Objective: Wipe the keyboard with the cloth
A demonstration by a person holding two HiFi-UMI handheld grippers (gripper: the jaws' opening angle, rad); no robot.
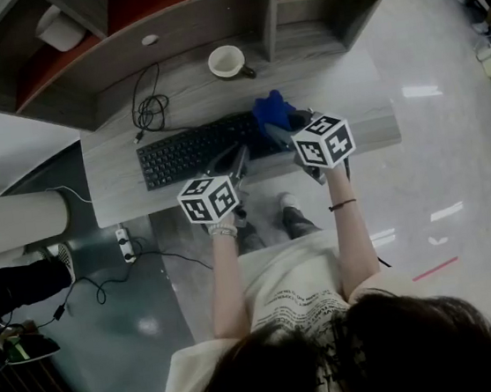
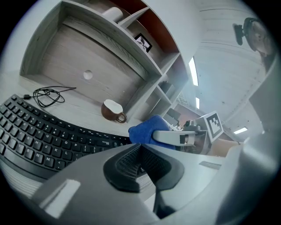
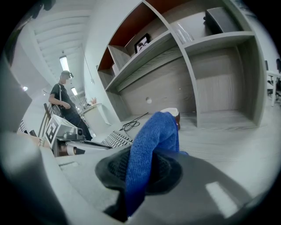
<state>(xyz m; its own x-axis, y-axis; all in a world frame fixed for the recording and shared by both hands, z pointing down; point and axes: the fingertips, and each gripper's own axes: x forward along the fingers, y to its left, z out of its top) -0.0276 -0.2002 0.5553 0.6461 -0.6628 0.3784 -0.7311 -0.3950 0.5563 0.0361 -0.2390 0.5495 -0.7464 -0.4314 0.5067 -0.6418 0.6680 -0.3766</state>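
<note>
The keyboard (image 1: 195, 150) lies mid-desk, the blue cloth (image 1: 272, 109) at its three-o'clock end pinched by your right gripper (image 1: 273, 130), your left gripper (image 1: 241, 157) near its six-o'clock edge, jaws pressed together on nothing; a hard push toward twelve could strike the cup (image 1: 227, 61).

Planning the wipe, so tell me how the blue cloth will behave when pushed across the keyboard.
Probably floppy: the blue cloth arches and droops where the right gripper pinches it. Likely light, since that fold stands up unsupported. Its nubby weave may drag on the keyboard keys rather than slide.
</note>
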